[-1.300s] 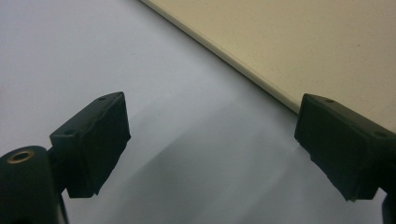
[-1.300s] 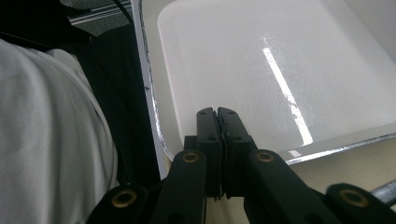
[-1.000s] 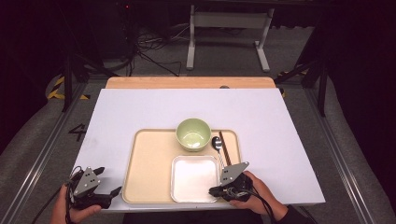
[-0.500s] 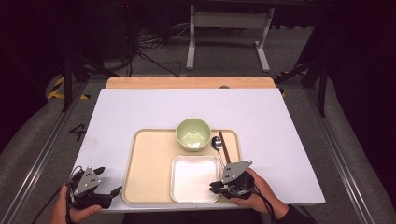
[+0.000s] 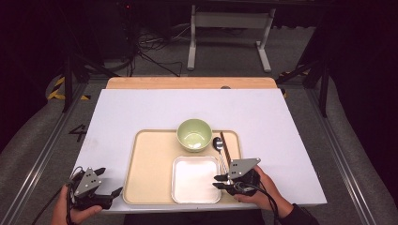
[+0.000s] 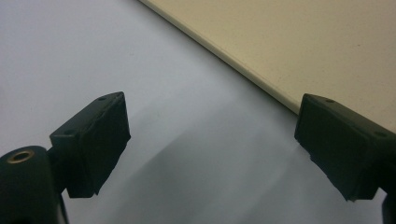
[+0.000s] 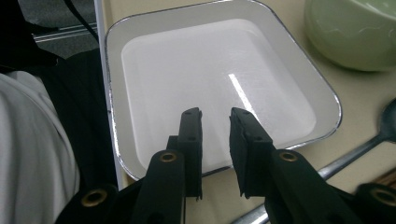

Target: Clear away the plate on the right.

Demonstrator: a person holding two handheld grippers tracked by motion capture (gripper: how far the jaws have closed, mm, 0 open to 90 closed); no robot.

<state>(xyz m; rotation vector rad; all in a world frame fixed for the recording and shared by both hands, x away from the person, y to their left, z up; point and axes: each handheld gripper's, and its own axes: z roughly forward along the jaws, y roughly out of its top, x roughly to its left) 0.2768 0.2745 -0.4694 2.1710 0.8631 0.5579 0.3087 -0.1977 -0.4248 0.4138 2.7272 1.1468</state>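
Observation:
A beige tray (image 5: 150,164) lies at the front middle of the white table (image 5: 187,108). On it stand a pale green bowl (image 5: 194,133), a white square plate (image 5: 195,178) and a metal spoon (image 5: 218,143) beside a dark stick (image 5: 224,145). My right gripper (image 5: 218,182) hovers at the plate's right edge. In the right gripper view its jaws (image 7: 215,114) stand over the plate (image 7: 210,60) with a narrow gap and nothing between them; the bowl (image 7: 355,32) and spoon (image 7: 390,121) lie beyond. My left gripper (image 5: 109,180) rests wide open left of the tray (image 6: 303,42).
The table's front edge runs just under both hands. Bare white tabletop (image 6: 93,56) lies between the left jaws. A wooden strip (image 5: 187,83) borders the table's far side, with stands and cables on the floor behind.
My right gripper has crept slightly left toward the white plate. The left gripper has stayed put.

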